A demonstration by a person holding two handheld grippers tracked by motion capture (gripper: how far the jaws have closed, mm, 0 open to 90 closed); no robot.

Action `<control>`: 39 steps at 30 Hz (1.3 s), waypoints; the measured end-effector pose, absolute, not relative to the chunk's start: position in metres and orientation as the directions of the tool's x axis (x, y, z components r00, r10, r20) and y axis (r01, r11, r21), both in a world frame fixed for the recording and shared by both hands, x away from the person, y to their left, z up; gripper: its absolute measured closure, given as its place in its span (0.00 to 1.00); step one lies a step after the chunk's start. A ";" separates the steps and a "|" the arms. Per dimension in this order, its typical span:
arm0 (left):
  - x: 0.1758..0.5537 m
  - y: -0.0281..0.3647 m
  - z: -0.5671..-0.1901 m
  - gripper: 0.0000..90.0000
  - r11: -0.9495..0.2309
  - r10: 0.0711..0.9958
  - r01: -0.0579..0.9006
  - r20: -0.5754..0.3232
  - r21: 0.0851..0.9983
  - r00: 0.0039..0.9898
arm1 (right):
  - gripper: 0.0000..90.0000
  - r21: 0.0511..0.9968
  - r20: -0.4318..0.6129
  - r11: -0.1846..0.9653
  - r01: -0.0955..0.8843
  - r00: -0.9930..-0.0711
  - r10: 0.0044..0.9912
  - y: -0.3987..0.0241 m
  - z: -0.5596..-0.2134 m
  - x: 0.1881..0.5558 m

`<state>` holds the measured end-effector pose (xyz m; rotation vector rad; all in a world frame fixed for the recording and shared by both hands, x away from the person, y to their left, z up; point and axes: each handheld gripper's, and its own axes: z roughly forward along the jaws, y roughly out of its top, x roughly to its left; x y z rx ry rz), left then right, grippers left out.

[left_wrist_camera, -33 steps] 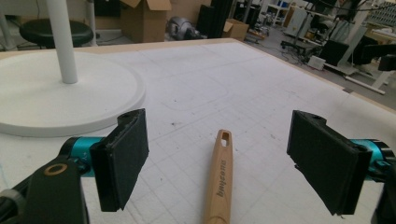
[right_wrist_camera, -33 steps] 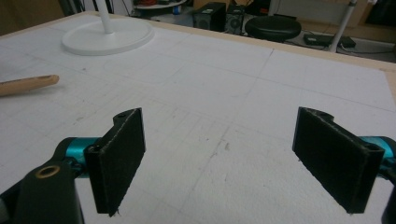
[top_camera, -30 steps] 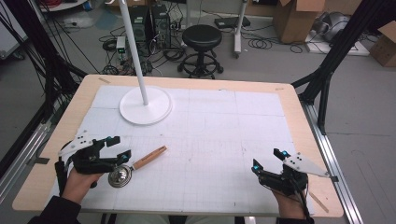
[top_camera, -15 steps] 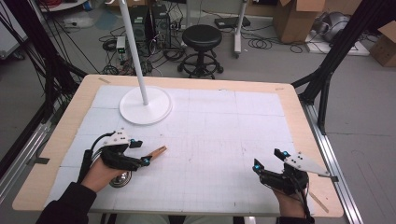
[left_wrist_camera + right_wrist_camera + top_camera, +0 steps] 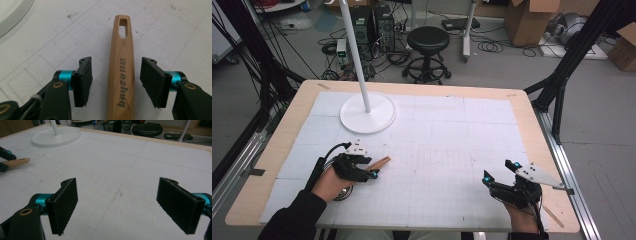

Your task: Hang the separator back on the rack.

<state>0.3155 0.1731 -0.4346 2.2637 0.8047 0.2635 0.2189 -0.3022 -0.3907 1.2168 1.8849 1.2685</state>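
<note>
My left gripper [image 5: 115, 82] has been closing around the long light-brown wooden handle [image 5: 121, 72] at frame centre, pads not yet touching

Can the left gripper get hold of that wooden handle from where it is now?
Probably yes. The left gripper already straddles the wooden handle, its jaws have just been closing, and gaps remain on both sides. Nothing lies between pads and wood on the white mat.

A robotics or research lab. A wooden desk [image 5: 532, 120] topped with a white gridded mat [image 5: 452, 145] sits inside a black metal frame [image 5: 562, 85]. On the grey floor beyond it, cables [image 5: 387, 55] tangle at twelve o'clock beside a black stool [image 5: 428, 42], with cardboard boxes [image 5: 527, 20] at one o'clock.
</note>
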 end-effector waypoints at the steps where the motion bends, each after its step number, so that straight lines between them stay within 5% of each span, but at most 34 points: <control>1: 0.316 0.173 -0.435 0.51 -0.558 0.614 0.471 -0.042 0.683 0.788 | 0.18 0.916 0.039 0.141 0.375 -0.433 0.901 -0.302 -0.391 0.219; 11: 0.314 0.172 -0.434 0.73 -0.578 0.610 0.458 -0.016 0.676 0.793 | 0.18 0.916 0.035 0.144 0.374 -0.434 0.900 -0.303 -0.391 0.220; 29: 0.303 0.175 -0.423 0.74 -0.554 0.608 0.434 -0.010 0.710 0.794 | 0.18 0.916 0.037 0.144 0.375 -0.436 0.899 -0.303 -0.391 0.220; 39: 0.291 0.184 -0.396 0.75 -0.381 0.610 0.396 -0.094 0.836 0.786 | 0.20 0.919 0.047 0.143 0.368 -0.462 0.886 -0.299 -0.390 0.220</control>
